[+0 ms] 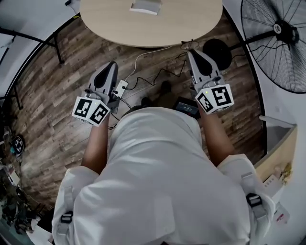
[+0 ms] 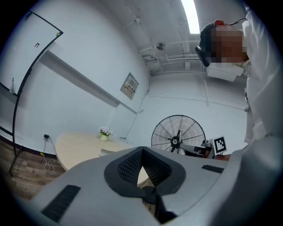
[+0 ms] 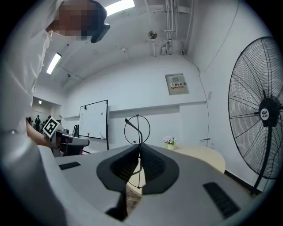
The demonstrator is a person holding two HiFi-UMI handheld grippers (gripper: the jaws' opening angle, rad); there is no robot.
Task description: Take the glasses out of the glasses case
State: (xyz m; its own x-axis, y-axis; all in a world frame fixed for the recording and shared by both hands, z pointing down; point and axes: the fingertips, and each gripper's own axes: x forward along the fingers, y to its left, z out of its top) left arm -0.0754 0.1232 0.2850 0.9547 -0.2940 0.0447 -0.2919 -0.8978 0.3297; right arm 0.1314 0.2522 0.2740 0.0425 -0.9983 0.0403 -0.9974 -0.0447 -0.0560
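A pale flat glasses case (image 1: 145, 6) lies near the far edge of the round beige table (image 1: 167, 28), closed as far as I can tell. No glasses show. Both grippers hang over the wooden floor in front of the person's body, well short of the table. My left gripper (image 1: 111, 67) points towards the table with its jaws together and nothing between them. My right gripper (image 1: 193, 53) is likewise shut and empty. In the left gripper view the left gripper (image 2: 141, 152) aims over the table (image 2: 79, 148); in the right gripper view the right gripper (image 3: 138, 148) does the same.
A large standing fan (image 1: 282, 38) is at the right, with its black round base (image 1: 217, 50) by the table. A power strip (image 1: 121, 87) and cables lie on the floor between the grippers. A small flower pot (image 2: 105, 132) stands on the table. A cabinet corner (image 1: 277, 153) is at the right.
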